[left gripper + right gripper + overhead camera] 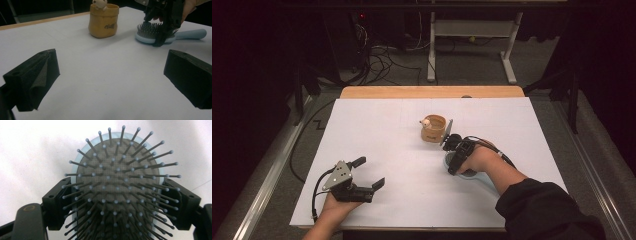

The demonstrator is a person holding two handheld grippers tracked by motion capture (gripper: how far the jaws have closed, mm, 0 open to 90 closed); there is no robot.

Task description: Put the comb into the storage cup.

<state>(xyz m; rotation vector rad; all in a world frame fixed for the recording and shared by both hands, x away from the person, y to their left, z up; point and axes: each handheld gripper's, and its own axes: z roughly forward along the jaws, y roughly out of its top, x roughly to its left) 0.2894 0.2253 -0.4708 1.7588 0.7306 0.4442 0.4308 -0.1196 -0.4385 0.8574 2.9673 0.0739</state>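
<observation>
On the table (377,130), right gripper (455,159) jaws straddle the hairbrush (117,185); left gripper (369,175) jaws wide.

Yellow pot (433,129) crowds hairbrush (152,35) (elsewhere open).

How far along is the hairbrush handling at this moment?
Done: the right gripper has reached the light blue hairbrush with grey bristles, its jaws straddling the head. In hand: the grasp; whether the jaws press the sides is unclear, and the brush lies on the white table. Left: lifting it, perhaps toward the yellow bear cup. The left gripper rests open, idle.
</observation>
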